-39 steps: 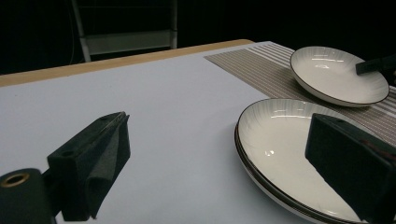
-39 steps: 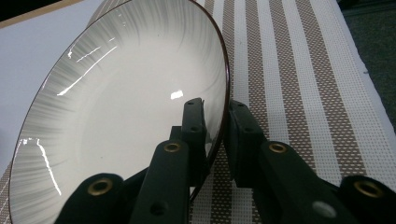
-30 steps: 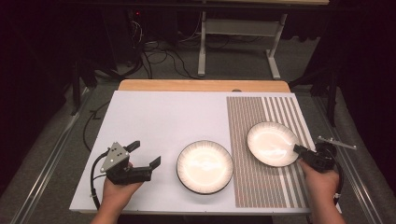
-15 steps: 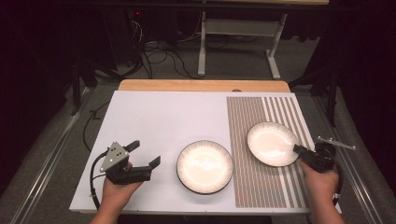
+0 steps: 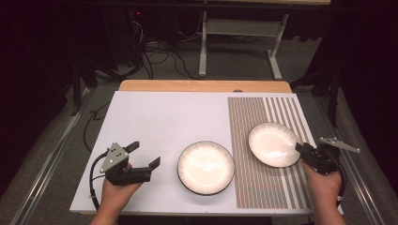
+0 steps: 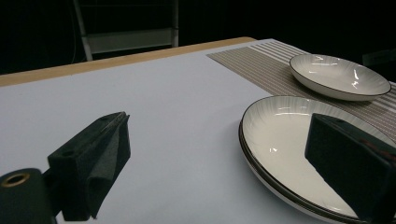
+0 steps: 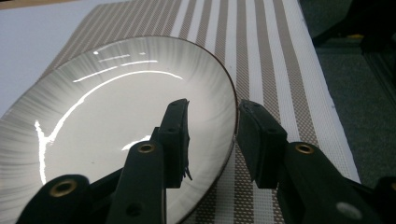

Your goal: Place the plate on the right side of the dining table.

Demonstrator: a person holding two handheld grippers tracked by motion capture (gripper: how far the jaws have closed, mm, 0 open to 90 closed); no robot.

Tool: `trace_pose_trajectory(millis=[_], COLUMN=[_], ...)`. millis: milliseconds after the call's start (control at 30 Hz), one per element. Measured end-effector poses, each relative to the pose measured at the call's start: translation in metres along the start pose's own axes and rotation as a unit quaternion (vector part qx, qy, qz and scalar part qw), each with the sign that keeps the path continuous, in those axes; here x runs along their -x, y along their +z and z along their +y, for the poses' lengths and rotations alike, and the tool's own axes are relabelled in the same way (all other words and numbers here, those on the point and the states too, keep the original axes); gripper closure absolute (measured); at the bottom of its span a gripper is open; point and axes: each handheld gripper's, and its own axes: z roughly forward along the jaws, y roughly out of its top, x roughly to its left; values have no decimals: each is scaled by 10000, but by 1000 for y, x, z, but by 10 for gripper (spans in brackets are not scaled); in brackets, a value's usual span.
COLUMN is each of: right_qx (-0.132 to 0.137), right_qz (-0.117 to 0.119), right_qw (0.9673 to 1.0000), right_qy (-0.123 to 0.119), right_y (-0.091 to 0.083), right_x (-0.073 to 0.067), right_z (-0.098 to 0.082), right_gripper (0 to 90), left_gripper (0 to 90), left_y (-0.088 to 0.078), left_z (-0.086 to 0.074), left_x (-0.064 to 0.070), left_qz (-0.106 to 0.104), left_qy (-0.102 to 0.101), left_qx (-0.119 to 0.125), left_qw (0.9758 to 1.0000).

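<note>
Two white, dark-rimmed plates lie on the table. One plate (image 5: pixel 205 167) (image 6: pixel 289 140) rests on the white board near the front. The other plate (image 5: pixel 273 144) (image 6: pixel 338 74) (image 7: pixel 116 107) rests on the striped placemat (image 5: pixel 263 187) (image 7: pixel 261 46). My right gripper (image 5: pixel 300 149) (image 7: pixel 212 109) straddles this plate's near right rim. Its jaws have just been opening: one pad stands over the plate's inside, the other outside the rim, with gaps on both sides. My left gripper (image 5: pixel 146 153) (image 6: pixel 219 126) stands open just left of the front plate, with nothing between its fingers.
The white board (image 5: pixel 164 122) covers most of a wooden table, whose bare edge (image 5: pixel 202 86) shows at the back. Cables and a metal stand (image 5: pixel 234 42) are on the dark floor beyond. Rails run along both sides of the table.
The right gripper's jaws look slightly wider apart at the plate's rim. Both hands and both plates keep their places.
</note>
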Motion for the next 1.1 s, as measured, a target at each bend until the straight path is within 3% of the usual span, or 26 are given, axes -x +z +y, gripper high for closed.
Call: trace_pose_trajectory(millis=[267, 500, 633, 833, 967, 1000, 1033, 1100], right_qx=[328, 658, 854, 1056, 1156, 1220, 1221, 1318], right_qz=[174, 614, 977, 1542, 1877, 1982, 1997, 2140], right_qw=[9986, 9933, 9872, 9752, 9646, 9612, 9608, 9548], right_qy=[-379, -726, -931, -1187, -1447, -1483, -1485, -1584], right_y=[-15, -29, -37, -47, -52, -54, -55, -56], right_x=[-27, -61, -83, -117, -136, -141, -143, -148], right_z=[7, 12, 13, 10, 6, 4, 3, 0], right_gripper=[582, 505, 448, 361, 282, 233, 204, 114], left_gripper=[74, 74, 74, 73, 70, 66, 62, 25], left_y=[0, -1, -1, 0, 0, -1, 0, 0], left_z=[0, 1, 1, 1, 2, 2, 3, 4], left_x=[0, 1, 2, 5, 9, 10, 11, 14], left_qz=[-10, -27, -35, -65, -112, -118, -142, -94], left_qy=[8, 19, 88, 156, 228, 241, 258, 321], left_qx=[0, 25, -7, -32, -22, -27, -22, -29], left_qw=[10000, 10000, 10000, 9999, 9997, 9996, 9996, 9994])
